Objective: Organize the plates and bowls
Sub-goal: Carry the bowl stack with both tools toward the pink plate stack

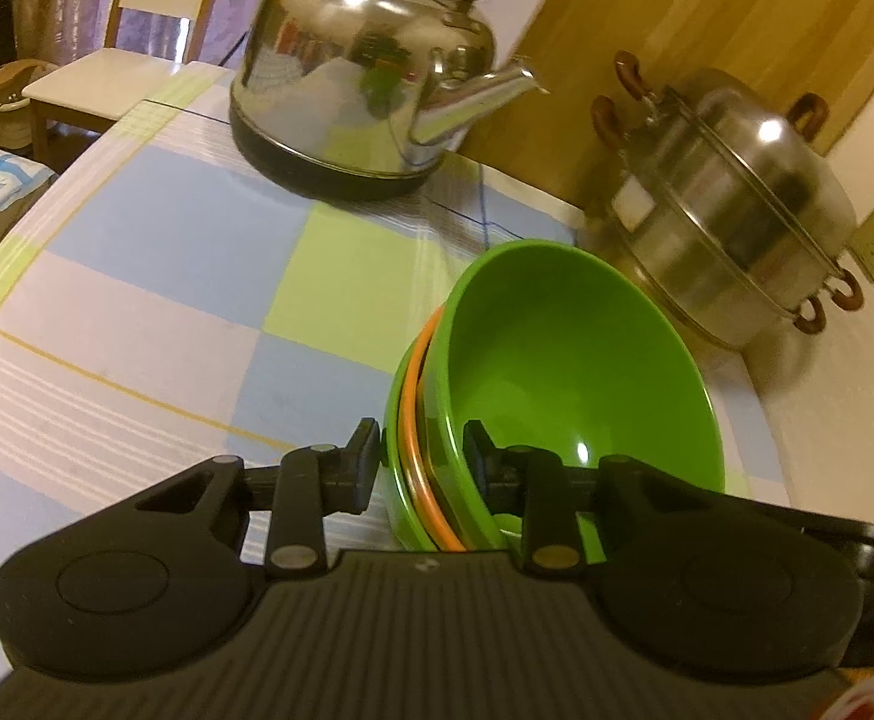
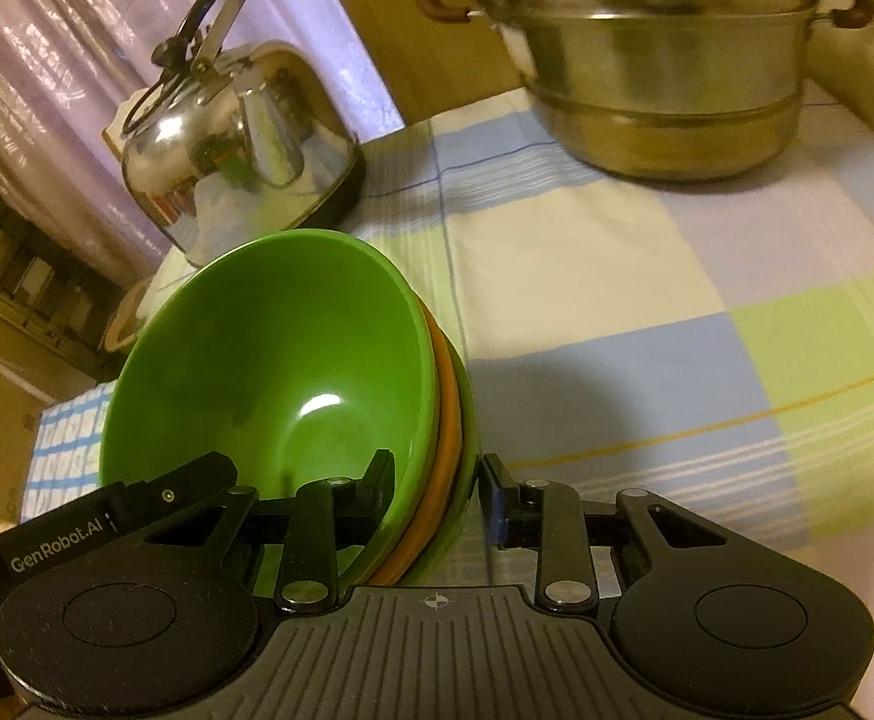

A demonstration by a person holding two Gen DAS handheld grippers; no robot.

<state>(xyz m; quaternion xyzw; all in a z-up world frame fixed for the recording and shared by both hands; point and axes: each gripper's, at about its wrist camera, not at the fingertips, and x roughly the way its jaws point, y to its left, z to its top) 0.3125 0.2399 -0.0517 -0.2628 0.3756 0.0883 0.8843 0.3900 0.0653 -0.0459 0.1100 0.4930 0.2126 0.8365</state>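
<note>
Green plastic fills both views: a stack of nested bowls (image 1: 556, 372), a green one on top, an orange one beneath it and another green one at the bottom, tilts above the checked tablecloth (image 1: 155, 276). Taking the steel kettle (image 1: 371, 78) as the landmark, the stack sits in front of it and nearer the cameras, while the tiered steel steamer pot (image 1: 730, 198) stands off to the kettle's spout side against the wooden panel (image 1: 706, 30).

At one side of the stack the left gripper (image 1: 422, 459) clamps the rims, one finger inside the top bowl and the other pressed on the outer wall of the bottom one. On the opposite side the right gripper (image 2: 437, 489) straddles the rims the same way; its outer pad looks just beside the bottom bowl's wall, and I cannot tell whether it presses there. A white chair (image 1: 107, 78) stands beyond the kettle, past the table edge.
</note>
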